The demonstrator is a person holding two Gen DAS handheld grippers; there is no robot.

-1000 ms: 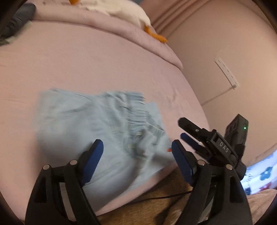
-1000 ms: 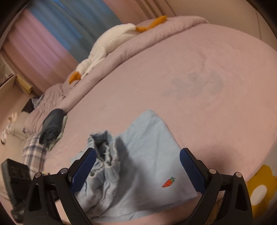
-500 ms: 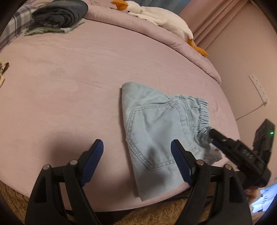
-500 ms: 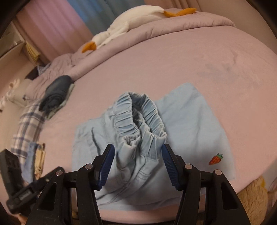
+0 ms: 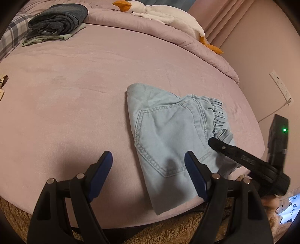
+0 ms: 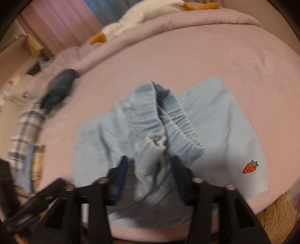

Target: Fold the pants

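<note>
Little legible text found. Handwritten-style letters, read as "dog..." with one cut-off character above, seen on bright white surface [image 5: 292,208] at lower right edge of left wrist view; remainder cropped. Small strawberry emblem [image 6: 250,166], red with green leaves, seen stitched on light blue pants [image 6: 221,120] in right wrist view; no wording beside it. Green indicator light [image 5: 285,129] seen lit on black device; no marking readable there.

Home bedroom, pink bed [image 5: 75,78], goose plush [image 5: 168,15], curtains [image 6: 56,24]
</note>
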